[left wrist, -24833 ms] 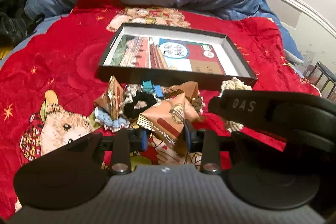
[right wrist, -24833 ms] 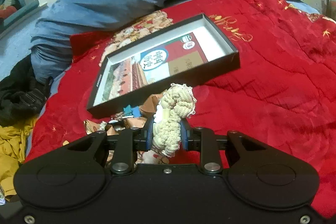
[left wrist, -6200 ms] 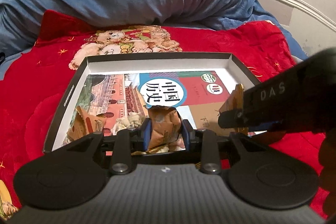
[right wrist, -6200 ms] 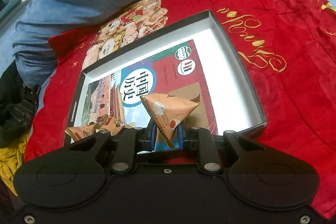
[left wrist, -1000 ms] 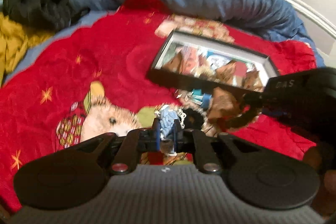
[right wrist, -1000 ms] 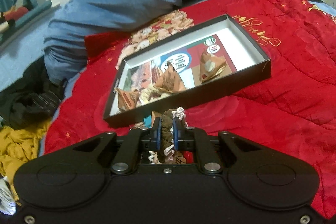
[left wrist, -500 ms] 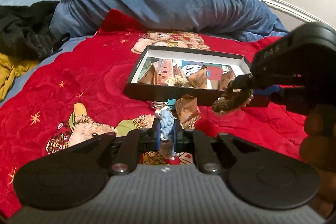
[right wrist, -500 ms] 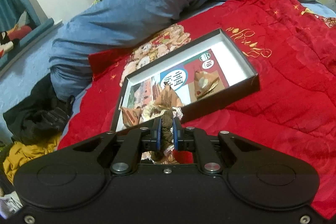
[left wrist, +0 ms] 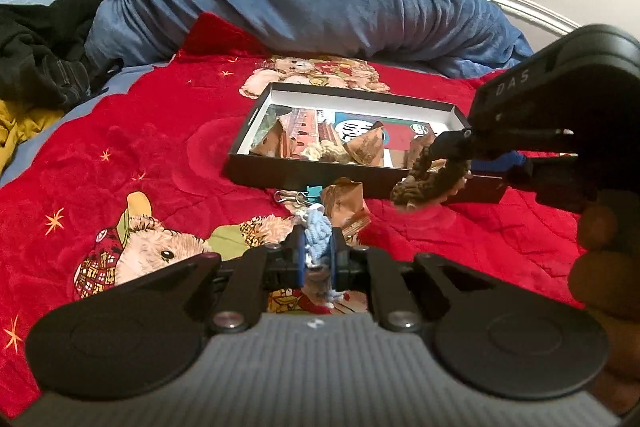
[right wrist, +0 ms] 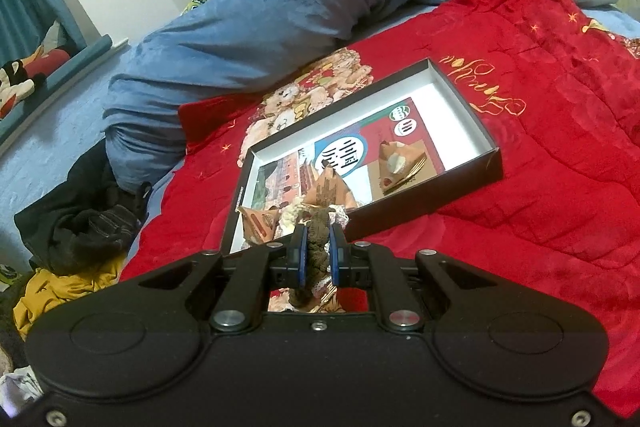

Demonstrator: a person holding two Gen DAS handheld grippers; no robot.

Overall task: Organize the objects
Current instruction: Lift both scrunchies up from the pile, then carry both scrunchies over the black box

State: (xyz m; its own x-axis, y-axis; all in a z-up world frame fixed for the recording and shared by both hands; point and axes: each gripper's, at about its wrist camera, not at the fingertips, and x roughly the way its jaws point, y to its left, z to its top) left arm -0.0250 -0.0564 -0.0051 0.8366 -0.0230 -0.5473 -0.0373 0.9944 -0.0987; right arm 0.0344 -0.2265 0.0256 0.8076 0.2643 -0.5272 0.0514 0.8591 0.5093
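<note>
My left gripper (left wrist: 318, 241) is shut on a light blue scrunchie (left wrist: 317, 227), held above the red blanket short of the black box (left wrist: 320, 174). My right gripper (right wrist: 317, 241) is shut on a brown scrunchie (right wrist: 316, 239); in the left wrist view that brown scrunchie (left wrist: 430, 183) hangs before the box's near right wall. The box (right wrist: 460, 95) holds several brown triangular snack packets (right wrist: 398, 163) and a cream scrunchie (left wrist: 326, 151). One snack packet (left wrist: 346, 203) and binder clips (left wrist: 298, 195) lie on the blanket in front of the box.
A rolled blue blanket (left wrist: 300, 3) lies behind the box. Dark clothes (left wrist: 44, 55) and a yellow cloth (right wrist: 60, 287) are heaped at the left edge of the bed. A hand (left wrist: 604, 259) grips the right tool at the right of the left wrist view.
Both grippers have risen a little with their scrunchies and turned more toward the box, which now sits more centrally in the left wrist view. Their grips are unchanged.
</note>
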